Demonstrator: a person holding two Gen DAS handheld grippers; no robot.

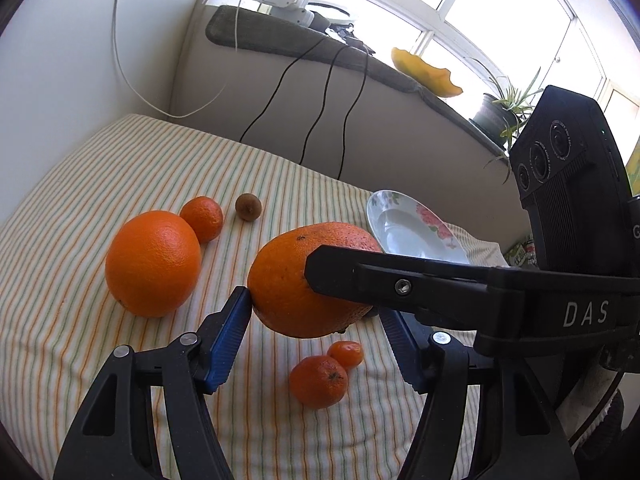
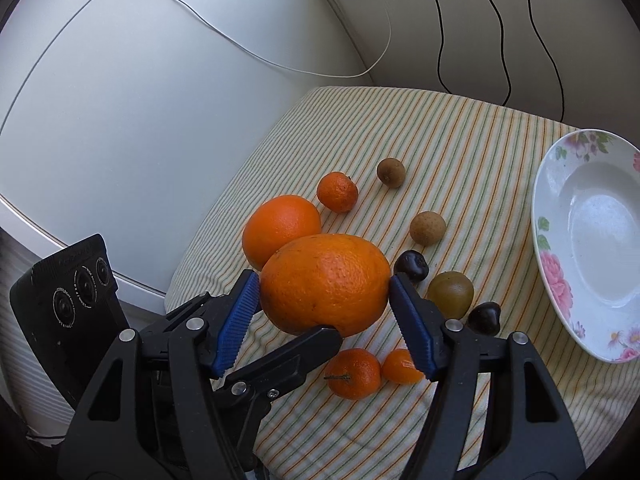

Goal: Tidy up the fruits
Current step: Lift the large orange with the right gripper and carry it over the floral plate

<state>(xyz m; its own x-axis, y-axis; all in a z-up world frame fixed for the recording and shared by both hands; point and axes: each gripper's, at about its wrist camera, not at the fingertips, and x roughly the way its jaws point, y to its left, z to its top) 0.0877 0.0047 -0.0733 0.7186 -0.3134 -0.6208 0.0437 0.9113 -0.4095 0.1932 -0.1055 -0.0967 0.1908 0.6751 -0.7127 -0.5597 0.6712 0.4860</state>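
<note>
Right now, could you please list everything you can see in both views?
held orange: one, orange; between gripper pads
second large orange: one, orange; behind it, on cloth
small citrus: three, orange; one far, two near
round brown fruits: two, tan; mid-cloth
greenish fruit: one, olive; near plate
dark fruits: two, near-black; either side of greenish fruit
plate: one, white floral; right
striped cloth: one, cream; underneath
cables: three black, one white; back wall
left gripper: black, blue pads; at held orange
right gripper: black, blue pads; gripping held orange

Potted plant [image 1: 505,109], 3 black cables [image 1: 312,112], windowsill.
</note>
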